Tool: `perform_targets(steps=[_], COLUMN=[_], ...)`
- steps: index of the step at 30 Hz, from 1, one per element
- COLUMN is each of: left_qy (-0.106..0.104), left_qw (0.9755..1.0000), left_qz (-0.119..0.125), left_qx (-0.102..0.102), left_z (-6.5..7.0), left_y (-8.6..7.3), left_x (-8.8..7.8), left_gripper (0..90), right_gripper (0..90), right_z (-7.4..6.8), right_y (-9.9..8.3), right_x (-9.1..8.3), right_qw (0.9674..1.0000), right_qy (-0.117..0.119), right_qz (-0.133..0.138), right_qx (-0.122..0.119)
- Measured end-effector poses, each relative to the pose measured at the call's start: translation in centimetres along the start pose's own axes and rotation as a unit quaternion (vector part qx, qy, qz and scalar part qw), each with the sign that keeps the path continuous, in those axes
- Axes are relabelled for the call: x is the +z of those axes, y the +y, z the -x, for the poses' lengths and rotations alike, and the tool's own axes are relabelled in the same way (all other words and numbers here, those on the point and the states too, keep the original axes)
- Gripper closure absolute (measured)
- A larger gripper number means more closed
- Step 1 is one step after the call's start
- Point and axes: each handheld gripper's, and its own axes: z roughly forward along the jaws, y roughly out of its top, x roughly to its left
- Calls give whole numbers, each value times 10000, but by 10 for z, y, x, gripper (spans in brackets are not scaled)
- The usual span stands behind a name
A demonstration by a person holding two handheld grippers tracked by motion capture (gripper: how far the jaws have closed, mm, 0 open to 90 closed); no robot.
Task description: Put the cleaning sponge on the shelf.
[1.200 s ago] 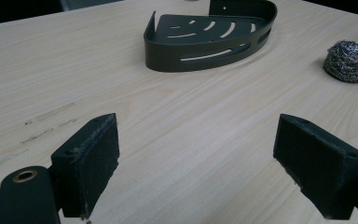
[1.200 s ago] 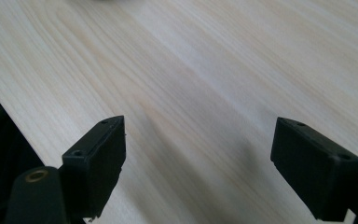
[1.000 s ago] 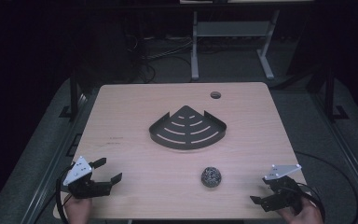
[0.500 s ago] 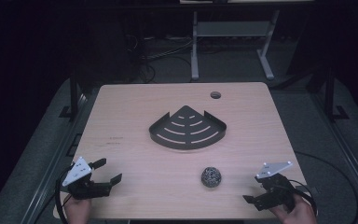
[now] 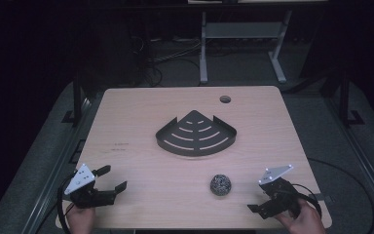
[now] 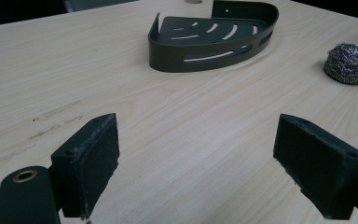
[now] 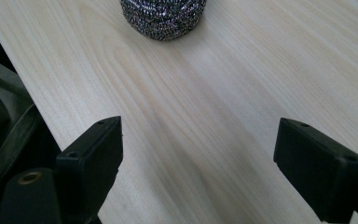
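A black corner-shaped basket (image 5: 195, 141) with slotted bottom lies in the middle of the wooden table (image 5: 141, 112). A round steel-wool scrubber (image 5: 220, 184) sits nearer the front, right of centre. My right gripper (image 5: 259, 200) stands at the front right, pointing left at the scrubber (image 7: 164, 16) with a stretch of bare wood between them. Its jaws have just been opening, and nothing is between them (image 7: 198, 163). My left gripper (image 5: 113, 177) rests open and empty at the front left corner, facing the basket (image 6: 214, 42) and the scrubber (image 6: 351, 64).
A round cable hole (image 5: 225, 99) is in the table's far right part. Behind the table stands a white desk frame (image 5: 238, 34), with cables on the dark floor. The table's front edge runs close under both hands.
My right gripper has shifted a little to the left, toward the scrubber. The left gripper, basket and scrubber have stayed put.
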Motion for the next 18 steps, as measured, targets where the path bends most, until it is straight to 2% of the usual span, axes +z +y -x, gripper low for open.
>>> perform_targets(steps=[18], left_qy=[7], left_qw=[10000], left_qz=[11], left_qx=[-2], left_z=[-1], left_y=[0], left_x=[-1], left_gripper=[137], right_gripper=[156], right_z=[-7], right_y=[18], right_x=[7], right_qw=[9997], right_qy=[97], right_qz=[-74], right_qx=[-218])
